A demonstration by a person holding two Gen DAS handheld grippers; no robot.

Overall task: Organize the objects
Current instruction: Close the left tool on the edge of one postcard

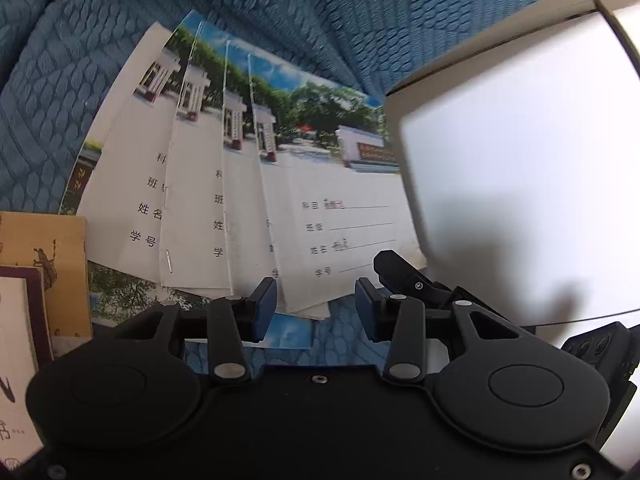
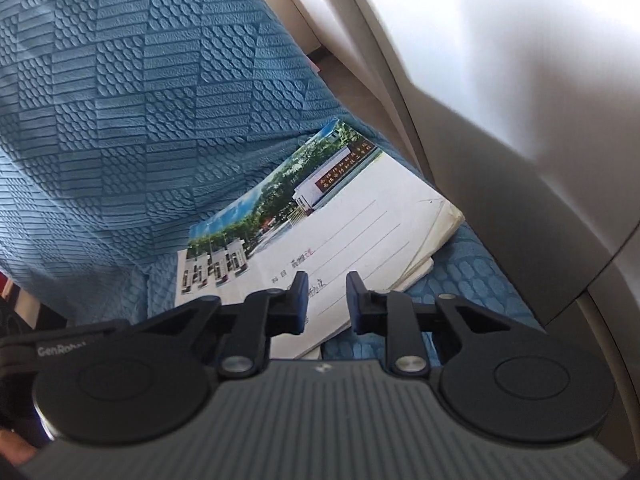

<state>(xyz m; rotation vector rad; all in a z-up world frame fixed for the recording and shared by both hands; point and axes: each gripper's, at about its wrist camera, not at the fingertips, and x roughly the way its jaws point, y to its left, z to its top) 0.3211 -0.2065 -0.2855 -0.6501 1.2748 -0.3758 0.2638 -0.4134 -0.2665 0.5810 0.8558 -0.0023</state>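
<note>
We're looking at a fanned stack of exercise books (image 1: 248, 184) lying on a blue textured bedspread (image 1: 80, 60), right beside a white panel (image 1: 520, 160) at the bed's edge. The books are overlapping, at least four or five of them, all with the same cover: top half a photo of a gate with white pillars, green trees, blue sky and a white sign wall with red lettering; bottom half white with printed field labels and ruled lines. The top book (image 2: 344, 216) is showing handwriting on two of the lines. A staple is showing on one spine.

Left hand-held gripper (image 1: 316, 308) is hanging over the stack's near edge, jaws partly apart with nothing between the pads – released. A black clip-like part (image 1: 404, 276) is sitting just right of it against the white panel; we're not sure what it belongs to.

Right hand-held gripper (image 2: 327, 300) is hovering over the top book's lower corner, jaws narrow but gapped, pads not pressing on anything – also released.

At far left in the left wrist view, a tan book (image 1: 48, 264) and a dark-bordered one (image 1: 20, 340) are sitting beside the stack.
</note>
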